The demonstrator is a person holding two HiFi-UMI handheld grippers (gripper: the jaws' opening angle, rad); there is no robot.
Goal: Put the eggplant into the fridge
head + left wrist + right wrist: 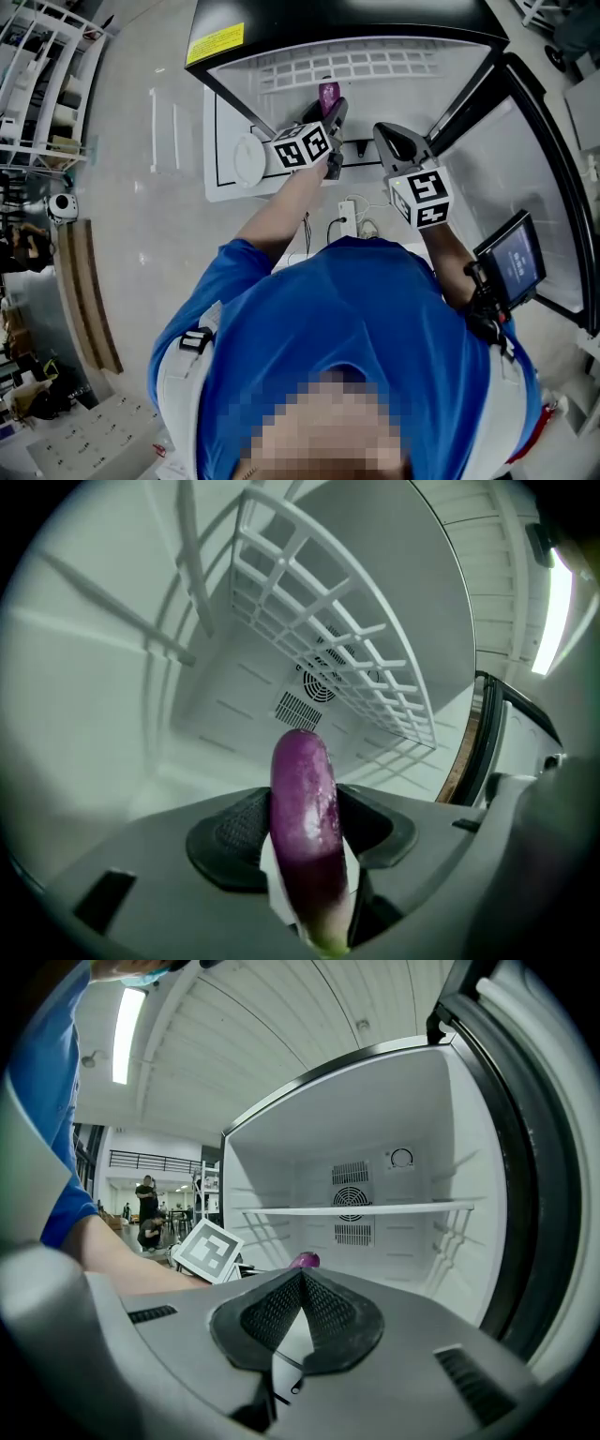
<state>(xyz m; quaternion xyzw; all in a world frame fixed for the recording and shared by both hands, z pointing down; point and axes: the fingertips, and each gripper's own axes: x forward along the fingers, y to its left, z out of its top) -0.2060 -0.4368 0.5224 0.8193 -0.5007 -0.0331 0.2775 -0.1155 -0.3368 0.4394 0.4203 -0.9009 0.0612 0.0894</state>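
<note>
A glossy purple eggplant (306,817) with a green stem end is clamped between the jaws of my left gripper (302,829), its tip pointing into the open white fridge (216,705). In the head view the left gripper (330,120) reaches into the fridge mouth, the eggplant (328,94) sticking out ahead of it. My right gripper (401,143) hovers beside it at the fridge opening, shut with nothing held. In the right gripper view its pads (302,1312) meet, and the eggplant tip (304,1260) shows just beyond them.
A white wire shelf (347,658) crosses the fridge above the eggplant, with a fan vent (314,682) on the back wall. The fridge door (553,178) stands open at the right. A small screen (511,258) is strapped to the right forearm. Racks (42,84) stand at the left.
</note>
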